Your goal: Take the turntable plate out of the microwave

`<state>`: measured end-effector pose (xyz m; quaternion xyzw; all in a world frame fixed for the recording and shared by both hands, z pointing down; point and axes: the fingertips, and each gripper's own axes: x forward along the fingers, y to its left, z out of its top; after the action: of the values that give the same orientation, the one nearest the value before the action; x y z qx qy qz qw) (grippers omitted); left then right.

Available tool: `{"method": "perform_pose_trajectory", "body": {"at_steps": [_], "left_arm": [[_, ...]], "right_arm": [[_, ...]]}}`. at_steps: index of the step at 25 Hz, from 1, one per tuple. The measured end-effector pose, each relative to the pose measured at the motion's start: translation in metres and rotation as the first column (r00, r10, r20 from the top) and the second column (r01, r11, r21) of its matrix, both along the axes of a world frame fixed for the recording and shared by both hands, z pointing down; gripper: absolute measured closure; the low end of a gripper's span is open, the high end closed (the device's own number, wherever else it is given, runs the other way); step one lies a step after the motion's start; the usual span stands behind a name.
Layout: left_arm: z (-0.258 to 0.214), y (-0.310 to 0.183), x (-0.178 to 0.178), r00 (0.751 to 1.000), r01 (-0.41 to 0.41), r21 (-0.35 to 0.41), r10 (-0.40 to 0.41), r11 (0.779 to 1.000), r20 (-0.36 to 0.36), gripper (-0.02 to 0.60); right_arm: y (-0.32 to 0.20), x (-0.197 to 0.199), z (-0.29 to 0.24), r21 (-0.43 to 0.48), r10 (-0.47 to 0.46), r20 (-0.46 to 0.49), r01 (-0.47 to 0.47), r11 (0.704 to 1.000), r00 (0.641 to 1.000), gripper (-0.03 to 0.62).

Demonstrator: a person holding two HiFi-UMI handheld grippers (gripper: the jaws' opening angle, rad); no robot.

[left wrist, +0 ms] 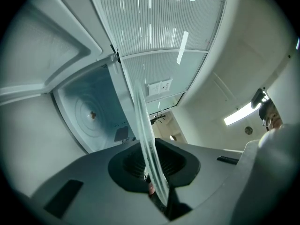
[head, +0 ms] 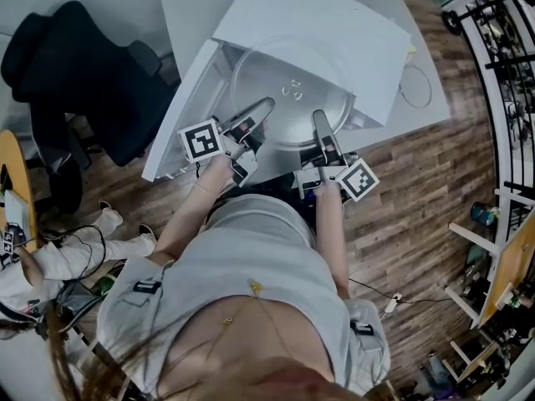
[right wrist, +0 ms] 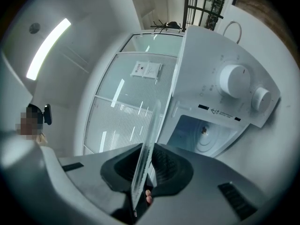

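Nearest me, both jaws are nearly closed and pinching glass. The left hand-held gripper (head: 261,109) clamps the near rim of the turntable plate (head: 292,90) on its left side. The right hand-held gripper (head: 321,124) clamps the same rim a little to the right. In the left gripper view the plate (left wrist: 145,125) runs edge-on into the throat of the left hand-held gripper (left wrist: 154,175), pads pressed on either face. The right gripper view shows the same for the plate (right wrist: 147,142) and the right hand-held gripper (right wrist: 143,182).

I judge the step in hand to be the withdrawal itself. The plate hangs between the two grips at the mouth of the microwave (head: 334,32), its far edge under the roof line and its near half out over the floor. Beyond the glass, the cavity floor (left wrist: 89,114) lies bare with its centre coupler showing, so the plate is off its seat.

The next move calls for both hands to come back toward me together at the same level, or the glass may twist in the pads. They must also keep clear of the open door (head: 174,111) on the left.

The plate is a round disc with no long axis. It lies about flat, face up, near rim toward me.

The microwave stands on a white surface (head: 180,7).
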<state>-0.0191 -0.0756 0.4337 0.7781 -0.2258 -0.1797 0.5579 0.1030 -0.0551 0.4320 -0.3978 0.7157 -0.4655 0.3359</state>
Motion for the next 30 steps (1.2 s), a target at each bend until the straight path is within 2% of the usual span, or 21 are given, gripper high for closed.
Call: {"method": "perform_pose_trajectory", "body": {"at_steps": [4, 9, 15, 22, 26, 30], "left_arm": [[0.0, -0.012, 0.005, 1.0, -0.007, 0.0, 0.007, 1.0, 0.017, 0.522], [-0.001, -0.027, 0.012, 1.0, -0.007, -0.035, 0.008, 0.999, 0.009, 0.52], [0.0, -0.045, 0.019, 0.999, -0.016, -0.013, 0.017, 1.0, 0.051, 0.514], [0.002, -0.055, 0.024, 1.0, 0.005, -0.079, -0.004, 0.997, 0.009, 0.514], [0.0, -0.057, 0.025, 0.999, 0.017, -0.139, -0.023, 0.99, -0.044, 0.523], [0.0, -0.058, 0.024, 0.995, 0.023, -0.183, -0.04, 0.983, -0.091, 0.531]], "right_arm": [[-0.013, 0.004, -0.002, -0.002, -0.002, 0.004, 0.002, 1.0, 1.0, 0.542], [-0.028, 0.012, -0.001, -0.031, -0.002, 0.001, 0.002, 1.0, 1.0, 0.542], [-0.045, 0.02, 0.0, -0.059, 0.009, -0.005, -0.009, 0.998, 1.0, 0.54], [-0.056, 0.024, -0.002, -0.06, 0.013, -0.037, -0.015, 0.998, 0.999, 0.537], [-0.056, 0.019, -0.008, -0.008, -0.012, -0.113, 0.011, 1.0, 0.994, 0.519], [-0.04, 0.0, -0.011, 0.029, -0.095, -0.108, 0.099, 0.995, 0.99, 0.414]]}}
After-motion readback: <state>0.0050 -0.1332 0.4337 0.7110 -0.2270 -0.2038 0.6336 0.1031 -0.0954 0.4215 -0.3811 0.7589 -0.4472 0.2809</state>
